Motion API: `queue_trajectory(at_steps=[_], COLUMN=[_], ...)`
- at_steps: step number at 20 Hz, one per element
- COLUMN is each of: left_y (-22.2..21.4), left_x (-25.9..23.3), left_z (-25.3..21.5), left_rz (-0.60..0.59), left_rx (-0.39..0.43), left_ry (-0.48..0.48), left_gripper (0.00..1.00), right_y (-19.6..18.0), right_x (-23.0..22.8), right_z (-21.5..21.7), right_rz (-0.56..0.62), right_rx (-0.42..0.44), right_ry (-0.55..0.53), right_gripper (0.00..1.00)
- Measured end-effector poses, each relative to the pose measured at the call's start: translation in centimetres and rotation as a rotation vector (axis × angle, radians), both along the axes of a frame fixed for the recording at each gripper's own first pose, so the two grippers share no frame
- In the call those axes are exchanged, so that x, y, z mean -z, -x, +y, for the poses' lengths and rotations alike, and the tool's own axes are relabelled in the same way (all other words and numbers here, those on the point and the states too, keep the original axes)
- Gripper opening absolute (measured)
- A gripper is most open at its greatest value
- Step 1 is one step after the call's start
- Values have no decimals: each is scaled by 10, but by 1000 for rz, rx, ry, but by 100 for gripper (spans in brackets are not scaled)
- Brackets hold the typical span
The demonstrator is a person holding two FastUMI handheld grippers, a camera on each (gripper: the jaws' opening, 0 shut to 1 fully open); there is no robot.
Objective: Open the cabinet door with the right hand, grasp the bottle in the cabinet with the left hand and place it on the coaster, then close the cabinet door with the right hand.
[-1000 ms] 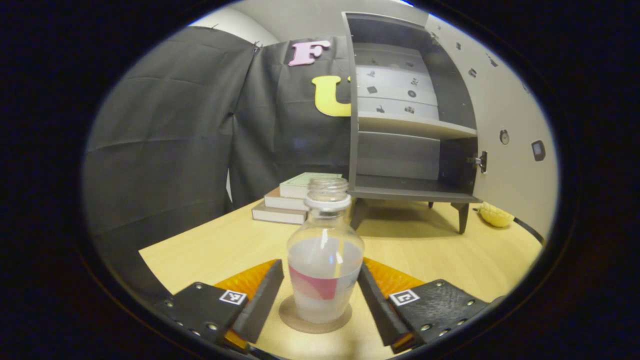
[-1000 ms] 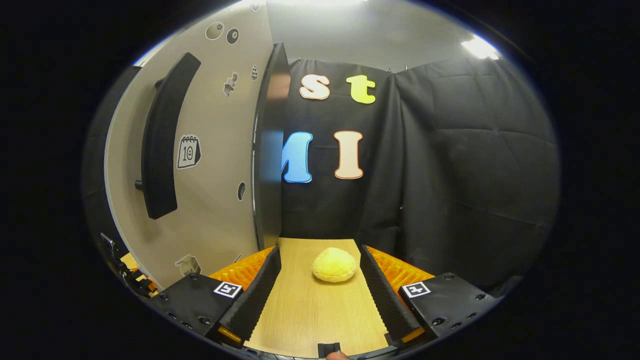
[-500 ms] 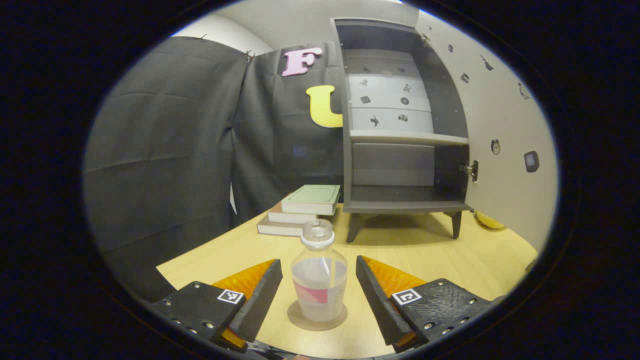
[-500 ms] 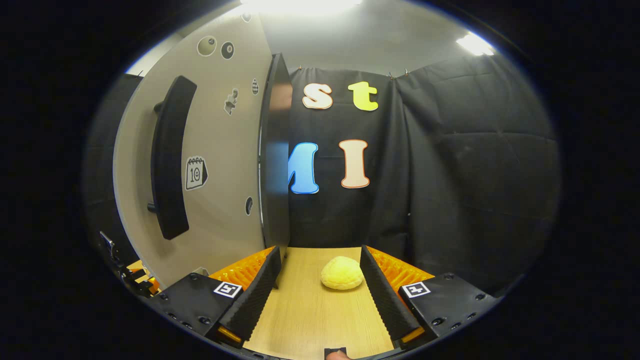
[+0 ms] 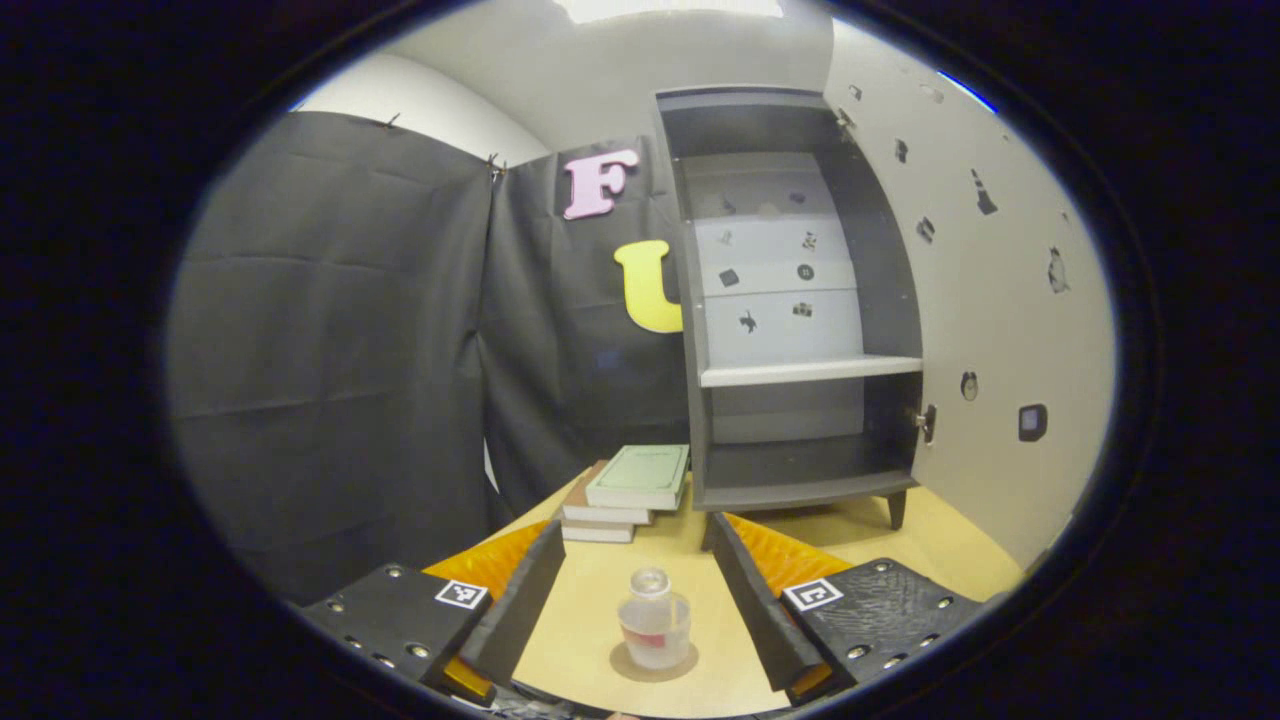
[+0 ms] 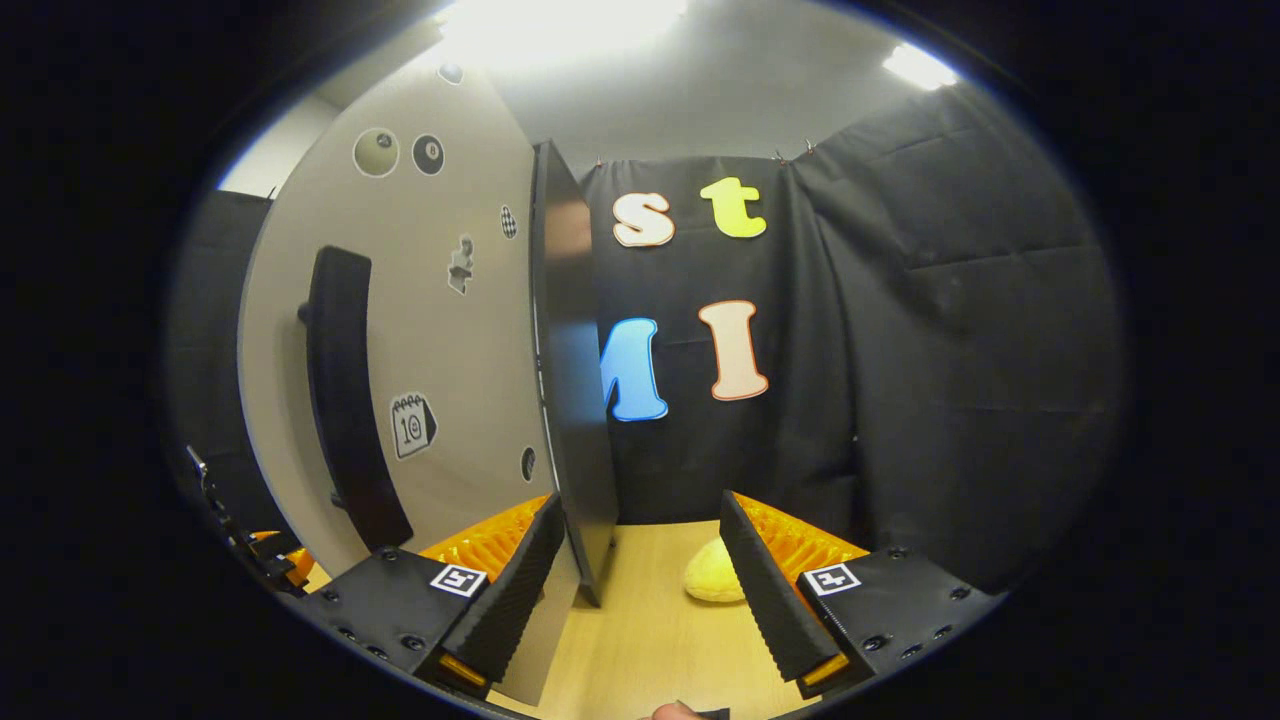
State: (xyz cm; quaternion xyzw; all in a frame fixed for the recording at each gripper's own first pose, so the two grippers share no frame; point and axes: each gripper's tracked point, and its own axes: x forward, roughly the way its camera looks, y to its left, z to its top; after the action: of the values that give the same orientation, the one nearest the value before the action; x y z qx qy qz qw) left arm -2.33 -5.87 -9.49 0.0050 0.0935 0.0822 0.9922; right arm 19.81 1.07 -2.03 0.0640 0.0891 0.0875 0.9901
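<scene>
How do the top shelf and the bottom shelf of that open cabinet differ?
The top shelf is the taller space, and its back panel is pale with small dark stickers. The bottom shelf is shorter, and its back looks plain grey and darker. A light board splits them. Both stand bare inside the same dark cabinet, now that the bottle sits on the coaster.

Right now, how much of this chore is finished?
Most of it. The door stands open, and the bottle sits upright on the coaster, free between the open left gripper. In hand: the open right gripper has the door's edge between its fingers. Left: swinging the door shut.
</scene>
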Motion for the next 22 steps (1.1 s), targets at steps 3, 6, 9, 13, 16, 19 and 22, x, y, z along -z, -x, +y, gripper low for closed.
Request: queue_trajectory(at_steps=[3,6,9,13,16,19,22], left_y=[-3,-12,-19,-29,-39,-44,-45], left_x=[-26,-44,-53,-51,-49,-53,-59], left_z=[4,9,24,37,46,52,50], left_rz=[-36,-74,-87,-103,-103,-119,-144], left_rx=[5,29,40,68,86,107,137], left_ry=[1,0,-11,8,26,32,28], left_gripper=[89,91,89,89,89,89,94], right_y=[0,2,3,6,12,16,27], right_x=[-14,-29,-38,-42,-45,-46,-48], right_z=[10,17,31,31,30,37,55], right_rz=[-14,-46,-65,-73,-73,-69,-67], right_rx=[-31,-22,-9,49,97,108,98], right_ry=[1,35,60,99,119,121,110], right_gripper=[95,99,99,89,89,89,89])
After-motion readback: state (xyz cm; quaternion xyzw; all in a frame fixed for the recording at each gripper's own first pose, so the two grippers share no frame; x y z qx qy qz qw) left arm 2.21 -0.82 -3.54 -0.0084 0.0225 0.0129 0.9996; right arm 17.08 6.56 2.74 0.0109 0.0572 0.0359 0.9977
